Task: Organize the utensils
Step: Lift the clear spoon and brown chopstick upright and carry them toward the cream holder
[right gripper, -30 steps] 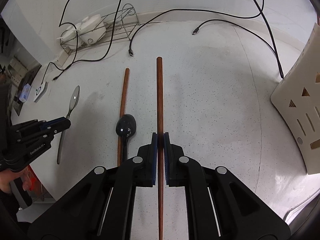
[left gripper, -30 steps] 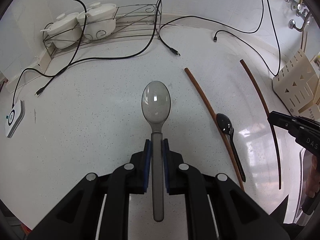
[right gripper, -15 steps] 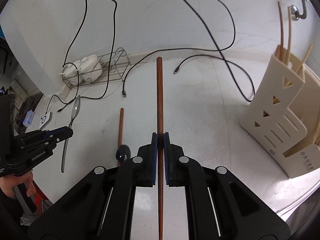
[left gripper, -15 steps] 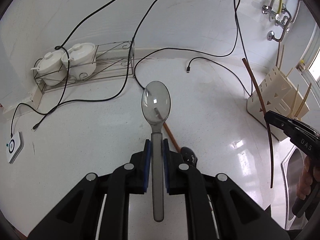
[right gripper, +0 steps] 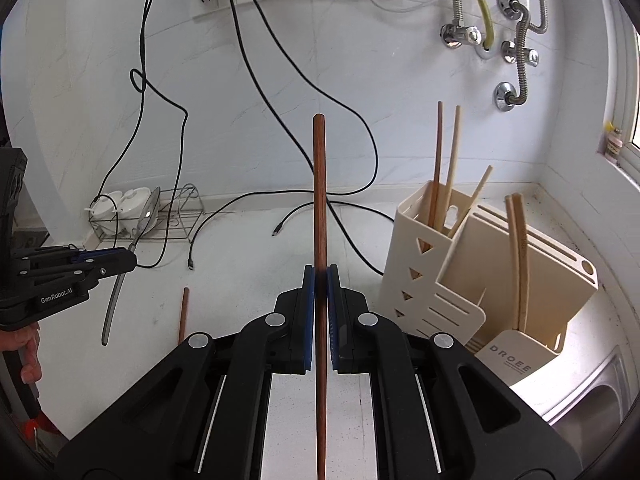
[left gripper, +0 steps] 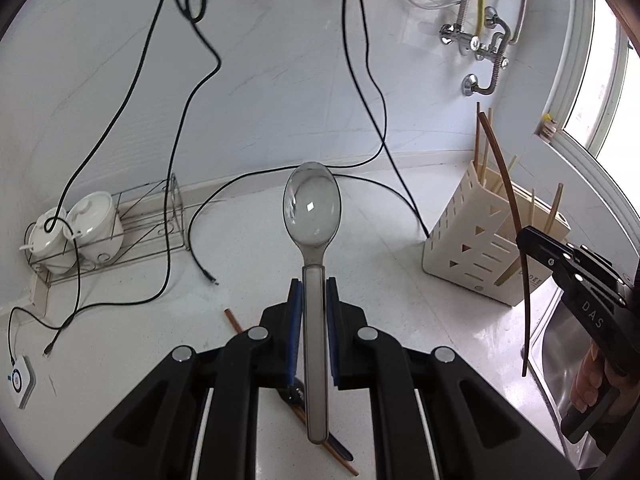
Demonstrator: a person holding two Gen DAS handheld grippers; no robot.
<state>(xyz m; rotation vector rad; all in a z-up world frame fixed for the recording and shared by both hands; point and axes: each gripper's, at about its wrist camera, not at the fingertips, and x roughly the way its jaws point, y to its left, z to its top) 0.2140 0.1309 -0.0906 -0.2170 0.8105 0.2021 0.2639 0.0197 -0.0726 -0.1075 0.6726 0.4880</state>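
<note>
My left gripper (left gripper: 313, 294) is shut on the handle of a clear grey plastic spoon (left gripper: 312, 208), bowl pointing forward, held in the air above the white counter. My right gripper (right gripper: 320, 280) is shut on a long brown chopstick (right gripper: 319, 184), held upright in the air left of the cream utensil holder (right gripper: 424, 264), which holds several pale chopsticks. The holder also shows in the left wrist view (left gripper: 476, 248). A second brown chopstick (right gripper: 183, 312) lies on the counter, and a black spoon (left gripper: 296, 394) lies half hidden under my left gripper.
A wire rack with two white lidded pots (left gripper: 76, 232) stands at the back left. Black cables (right gripper: 256, 200) trail over the counter and wall. A steel sink (left gripper: 568, 344) lies at the right edge. Taps and hoses (right gripper: 512, 52) hang on the wall.
Both grippers have risen and tilted up from the counter with their utensils. The right gripper's chopstick has come closer to the utensil holder.
</note>
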